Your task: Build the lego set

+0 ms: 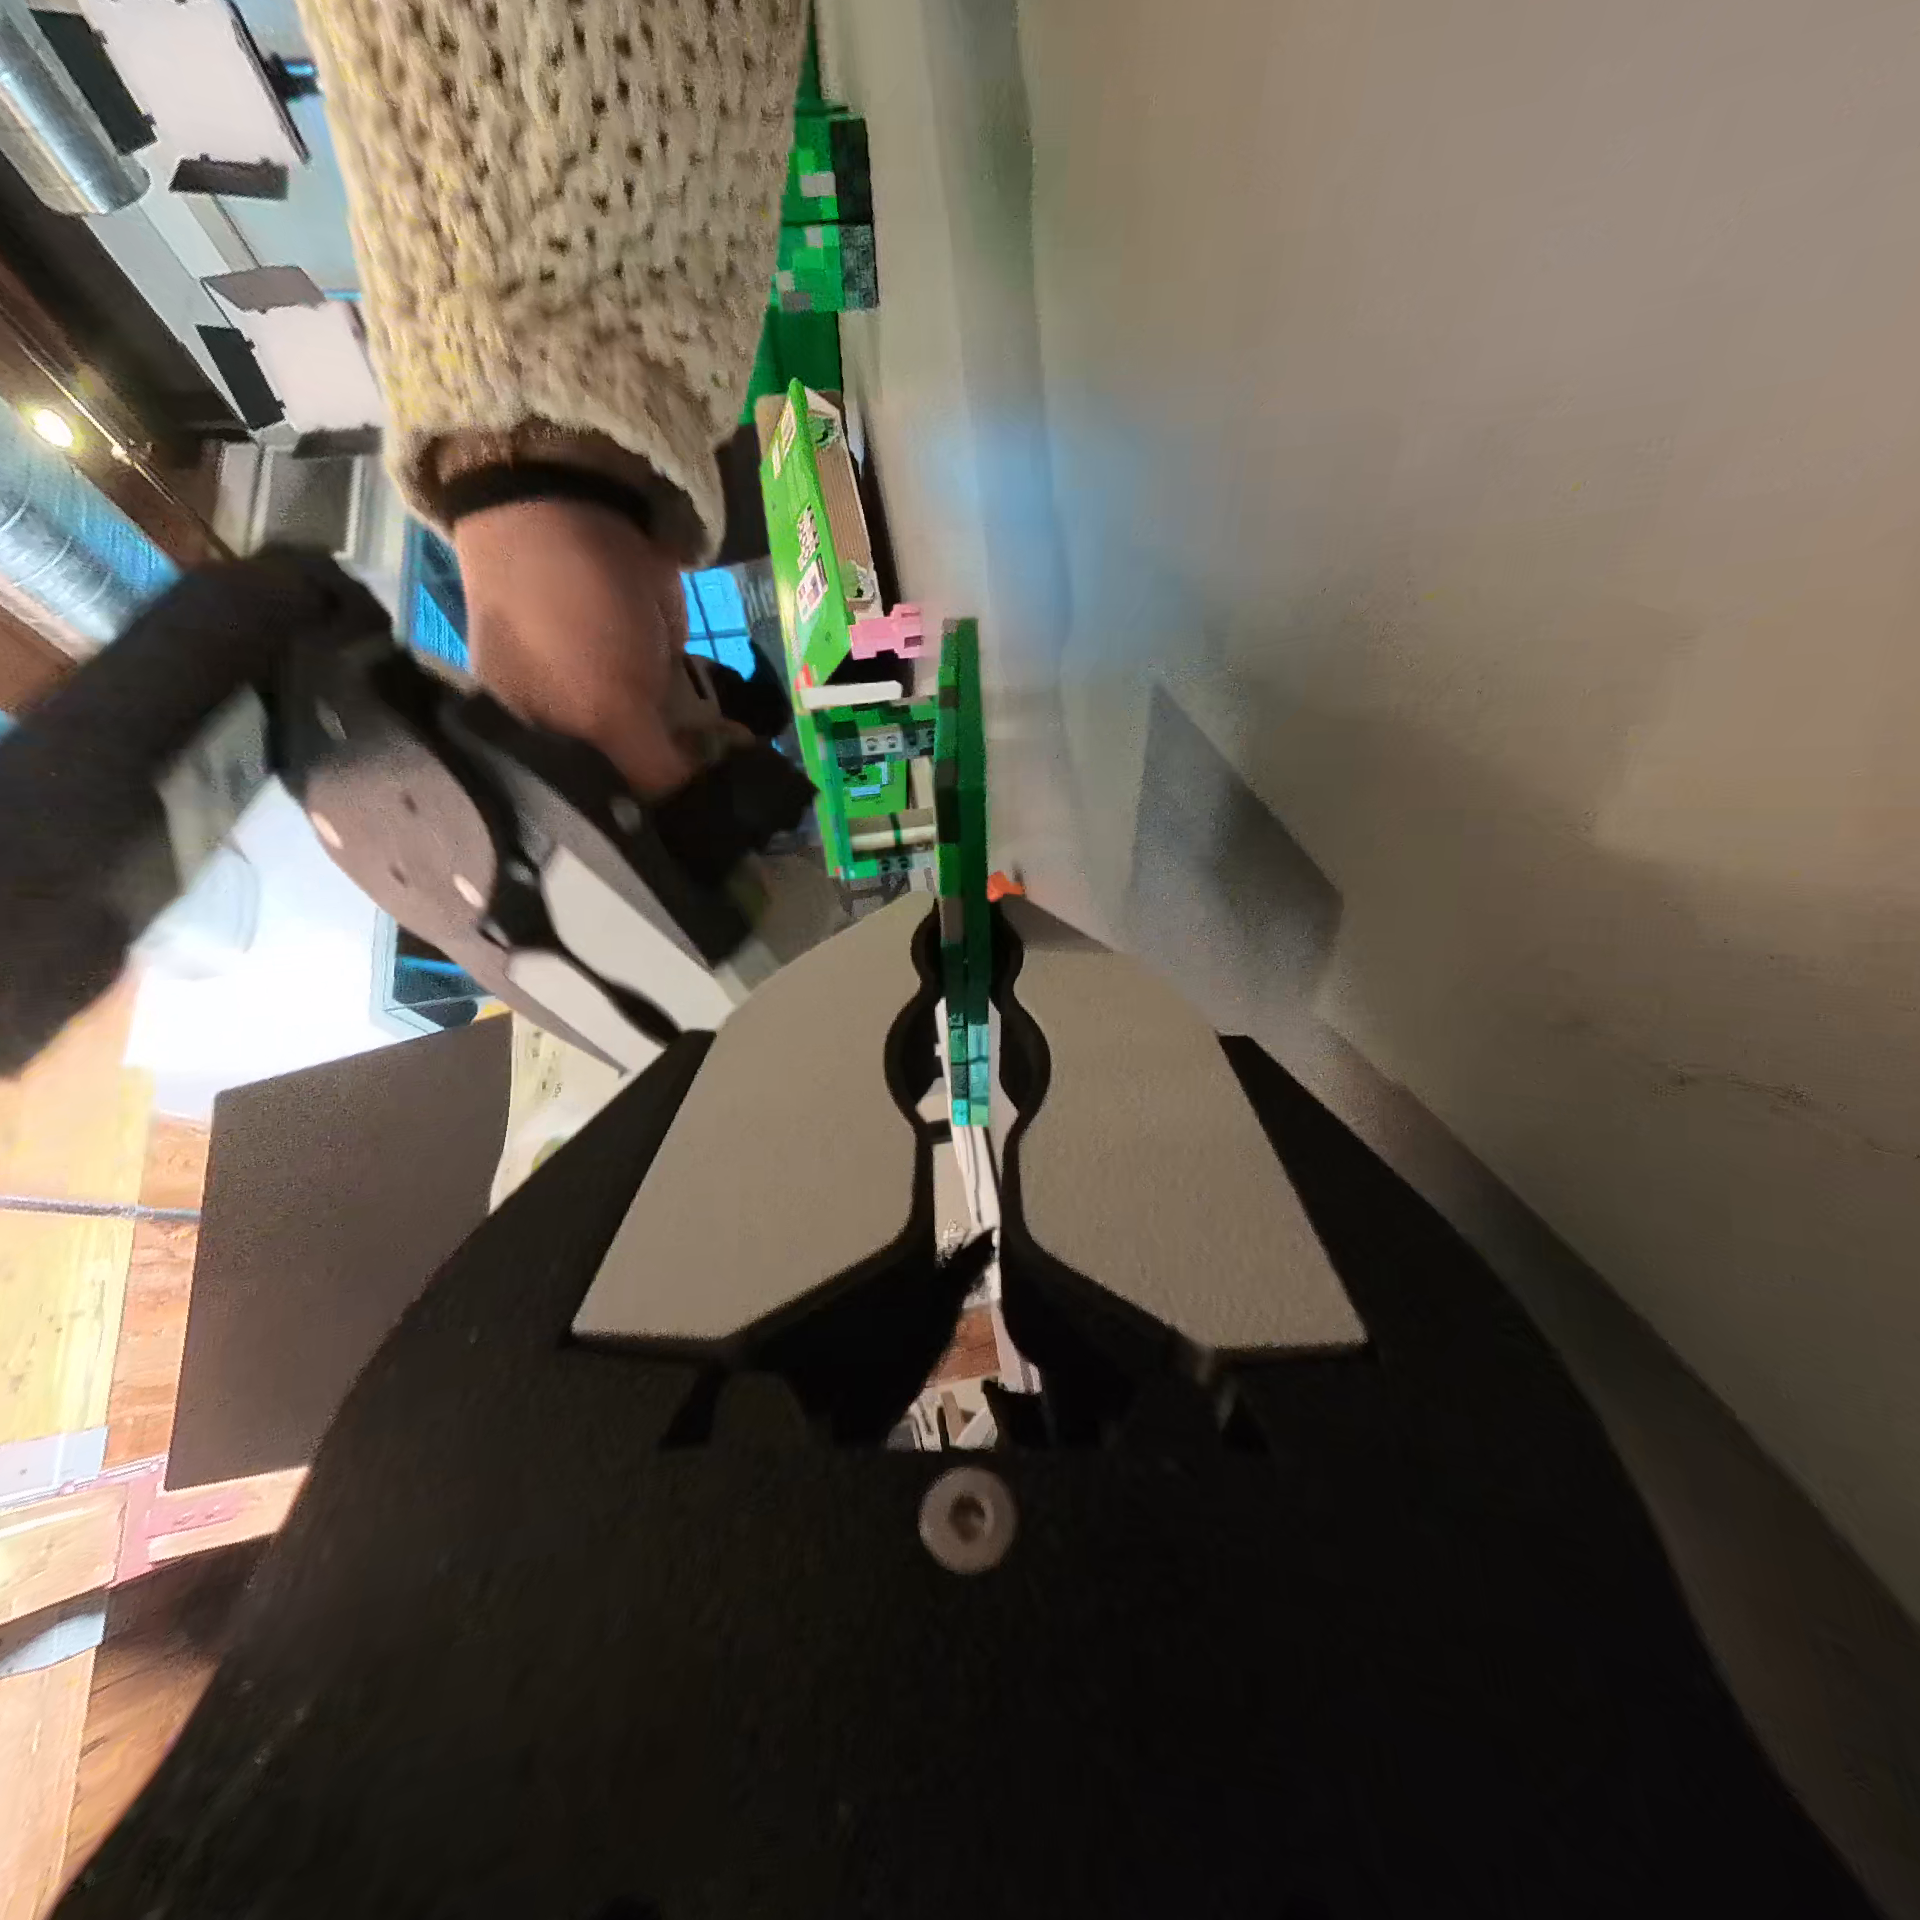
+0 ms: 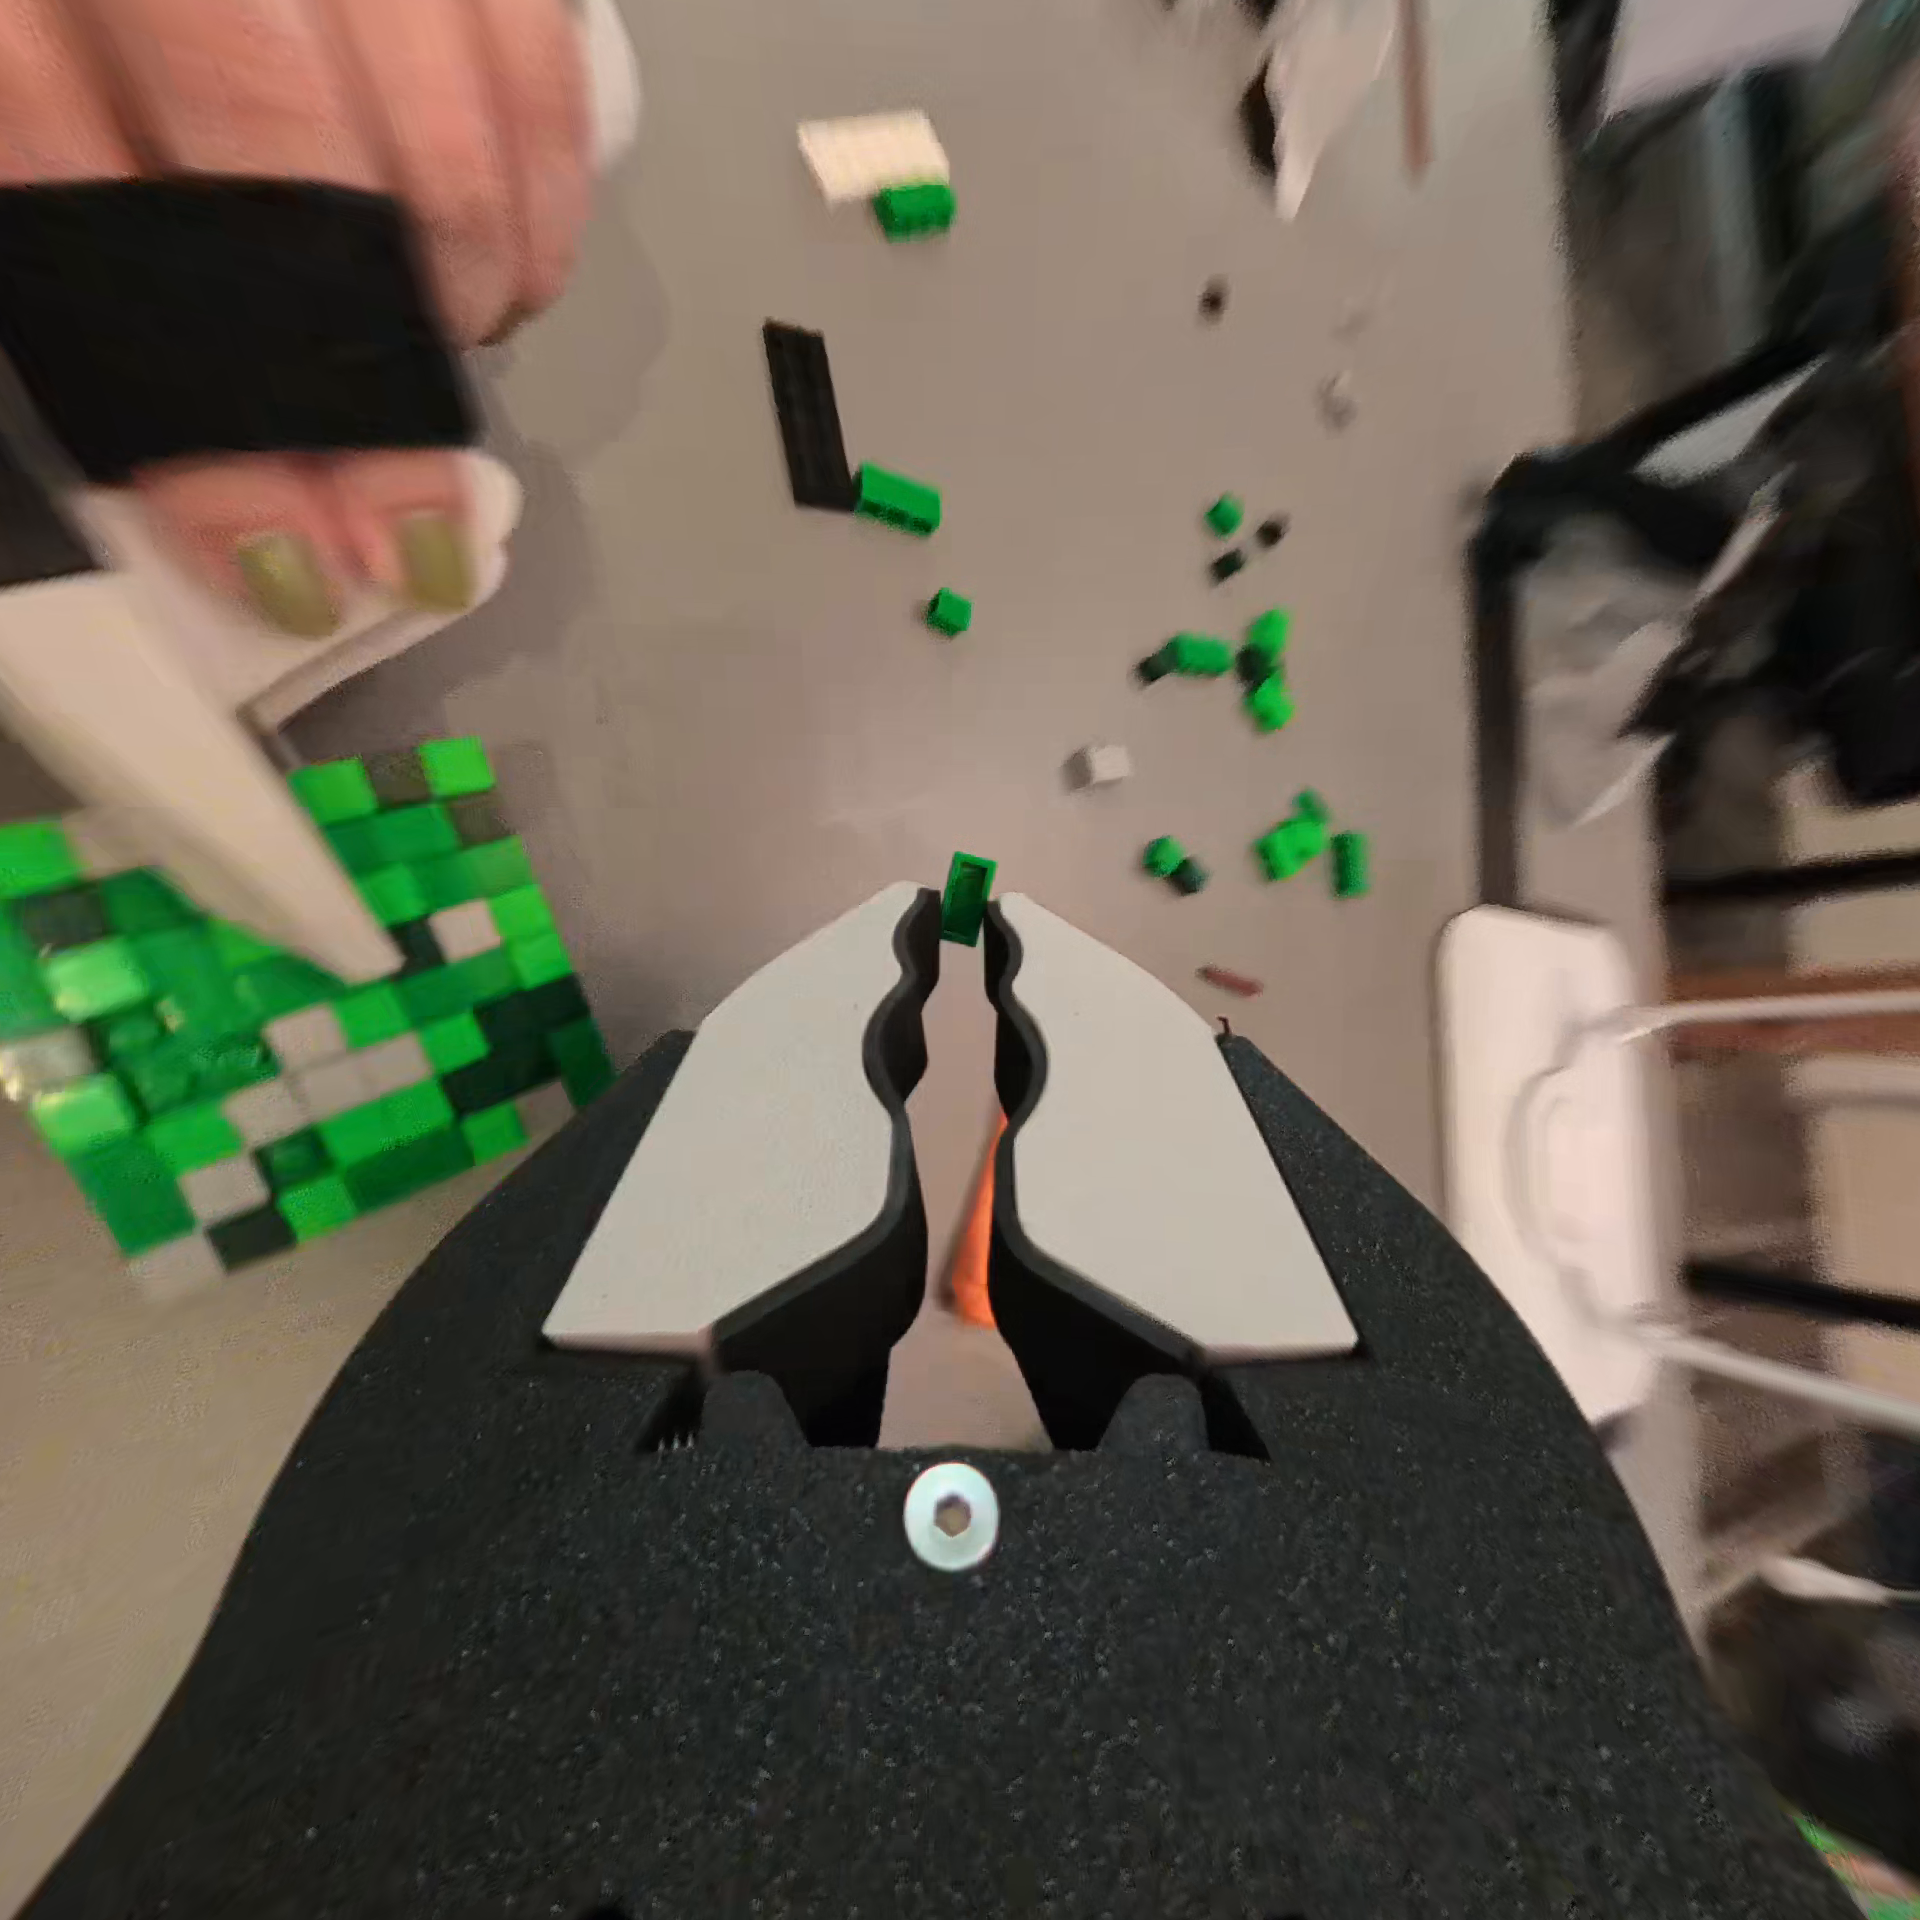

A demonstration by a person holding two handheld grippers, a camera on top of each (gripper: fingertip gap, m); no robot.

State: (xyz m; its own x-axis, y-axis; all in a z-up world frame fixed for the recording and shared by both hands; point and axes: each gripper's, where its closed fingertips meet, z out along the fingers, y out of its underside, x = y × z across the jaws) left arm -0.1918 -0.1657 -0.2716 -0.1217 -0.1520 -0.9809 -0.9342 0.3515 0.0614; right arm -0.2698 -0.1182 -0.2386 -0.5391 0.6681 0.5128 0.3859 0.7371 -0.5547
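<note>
My left gripper (image 1: pixel 964 935) is shut on the edge of a flat green mosaic panel (image 1: pixel 961 790), held edge-on above the grey table (image 1: pixel 1455 520). The same panel (image 2: pixel 343 997), tiled in green, dark green and grey, shows at the left of the right wrist view with the left gripper's pale finger (image 2: pixel 208 790) on it. My right gripper (image 2: pixel 964 909) is shut on a small green brick (image 2: pixel 968 896) at its fingertips, above the table. The right gripper (image 1: pixel 520 831) and the hand holding it show at the left of the left wrist view.
Loose green bricks (image 2: pixel 1268 665), a black plate (image 2: pixel 808 416), a white plate (image 2: pixel 871 154) and a grey brick (image 2: pixel 1099 767) lie scattered on the table. A green set box (image 1: pixel 805 540), a pink piece (image 1: pixel 888 632) and a built green block (image 1: pixel 831 208) stand farther back. A white container (image 2: pixel 1538 1143) is at the right.
</note>
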